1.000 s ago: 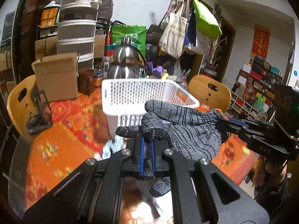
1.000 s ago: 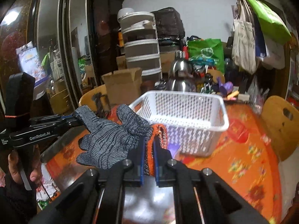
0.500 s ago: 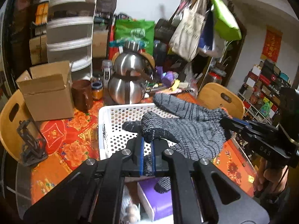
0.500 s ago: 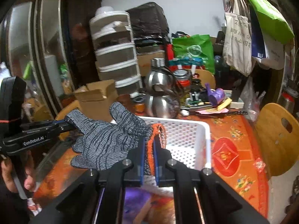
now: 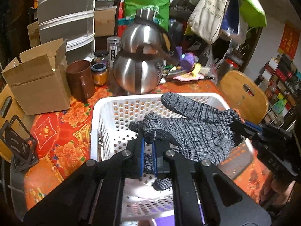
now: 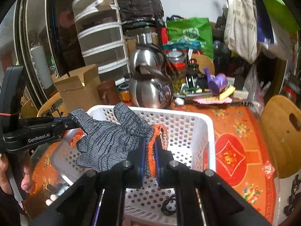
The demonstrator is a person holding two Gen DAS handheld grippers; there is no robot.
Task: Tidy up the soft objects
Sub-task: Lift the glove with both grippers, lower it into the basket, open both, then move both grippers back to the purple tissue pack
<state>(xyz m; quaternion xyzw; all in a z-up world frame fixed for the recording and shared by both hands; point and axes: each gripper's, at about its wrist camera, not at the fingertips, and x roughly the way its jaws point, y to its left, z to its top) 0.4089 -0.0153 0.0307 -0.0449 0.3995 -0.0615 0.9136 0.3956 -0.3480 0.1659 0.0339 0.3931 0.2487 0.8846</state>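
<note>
A grey knitted glove [image 5: 197, 131] with an orange cuff [image 6: 153, 150] hangs stretched between my two grippers, above a white perforated basket [image 5: 105, 103]. My left gripper [image 5: 148, 150] is shut on the glove's fingers. My right gripper [image 6: 150, 156] is shut on the orange cuff. The glove [image 6: 109, 139] is held over the inside of the basket [image 6: 208, 131], apart from its floor. The right gripper also shows in the left wrist view [image 5: 250, 130], and the left gripper in the right wrist view [image 6: 62, 124].
Two stacked steel kettles [image 5: 141, 64], a brown mug [image 5: 80, 79], a cardboard box [image 5: 37, 77] and jars stand behind the basket on the orange floral tablecloth [image 5: 64, 131]. Wooden chairs [image 6: 280, 135] flank the table. A small dark item [image 6: 169, 205] lies on the basket floor.
Both grippers moved forward with the glove, from in front of the basket to over its inside. Both grips on the glove are unchanged.
</note>
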